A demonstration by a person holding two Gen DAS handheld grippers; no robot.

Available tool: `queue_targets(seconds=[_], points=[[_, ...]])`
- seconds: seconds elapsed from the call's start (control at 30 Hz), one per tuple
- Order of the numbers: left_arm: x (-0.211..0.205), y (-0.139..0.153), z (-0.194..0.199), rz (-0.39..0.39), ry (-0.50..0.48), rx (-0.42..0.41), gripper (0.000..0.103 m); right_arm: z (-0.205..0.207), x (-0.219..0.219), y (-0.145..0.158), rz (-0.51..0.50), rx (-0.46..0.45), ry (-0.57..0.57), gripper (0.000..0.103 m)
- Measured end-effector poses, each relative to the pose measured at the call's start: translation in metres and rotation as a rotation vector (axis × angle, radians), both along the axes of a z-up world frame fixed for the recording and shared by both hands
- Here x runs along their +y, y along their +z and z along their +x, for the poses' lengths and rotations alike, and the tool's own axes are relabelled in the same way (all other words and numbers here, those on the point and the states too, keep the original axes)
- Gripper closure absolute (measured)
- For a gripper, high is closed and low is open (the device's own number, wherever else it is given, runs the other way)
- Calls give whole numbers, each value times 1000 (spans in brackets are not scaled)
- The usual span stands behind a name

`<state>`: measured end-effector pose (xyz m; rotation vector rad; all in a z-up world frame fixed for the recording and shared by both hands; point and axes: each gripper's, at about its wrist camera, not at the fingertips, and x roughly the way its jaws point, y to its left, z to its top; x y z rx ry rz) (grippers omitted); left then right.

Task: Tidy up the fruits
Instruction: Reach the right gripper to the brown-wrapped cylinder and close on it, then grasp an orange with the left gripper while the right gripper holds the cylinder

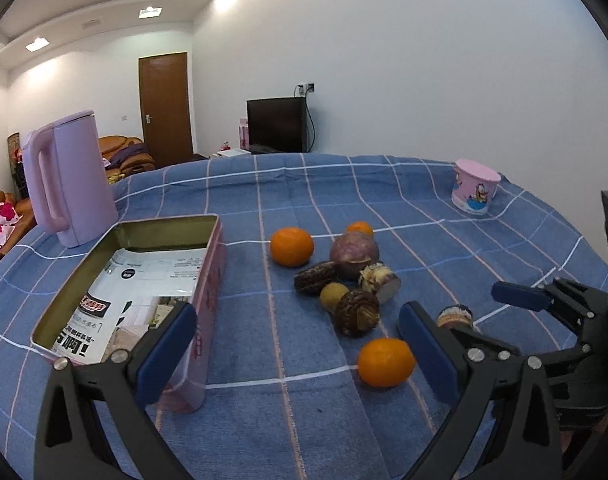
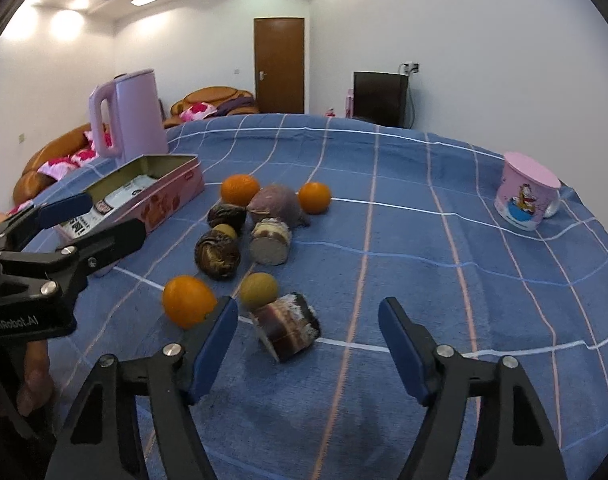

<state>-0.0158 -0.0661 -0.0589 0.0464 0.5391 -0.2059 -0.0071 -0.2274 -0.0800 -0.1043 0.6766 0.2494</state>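
Note:
Fruits lie loose on the blue checked cloth: three oranges, the nearest one (image 1: 385,362) (image 2: 188,300), a purple round fruit (image 1: 353,252) (image 2: 276,202), dark brown pieces (image 1: 355,312) (image 2: 218,254), a small greenish fruit (image 2: 259,290) and a cut brown piece (image 2: 290,330). An open pink tin (image 1: 212,276) (image 2: 172,196) lined with printed paper sits at the left. My left gripper (image 1: 296,356) (image 2: 88,220) is open and empty, between the tin and the nearest orange. My right gripper (image 2: 307,340) (image 1: 459,304) is open and empty, with the cut piece between its fingers' line.
A lilac kettle (image 1: 70,180) (image 2: 130,116) stands behind the tin. A pink cartoon cup (image 1: 475,190) (image 2: 527,194) stands at the far right of the table. Sofas, a door and a black cabinet are beyond the table edge.

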Motion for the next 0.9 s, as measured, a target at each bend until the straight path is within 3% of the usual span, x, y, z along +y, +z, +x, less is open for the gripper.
queue_targets(seconds=[0.23, 0.33, 0.6, 0.9], points=[[-4, -2, 1, 18, -38, 15, 0, 13, 3, -10, 2, 95, 39, 43], [-4, -3, 2, 16, -48, 26, 0, 16, 3, -12, 19, 115, 49, 62], [-15, -6, 1, 70, -79, 34, 0, 7, -4, -3, 47, 50, 18, 62], [-27, -16, 13, 95, -157, 143, 0, 6, -17, 3, 52, 6, -50, 62]])
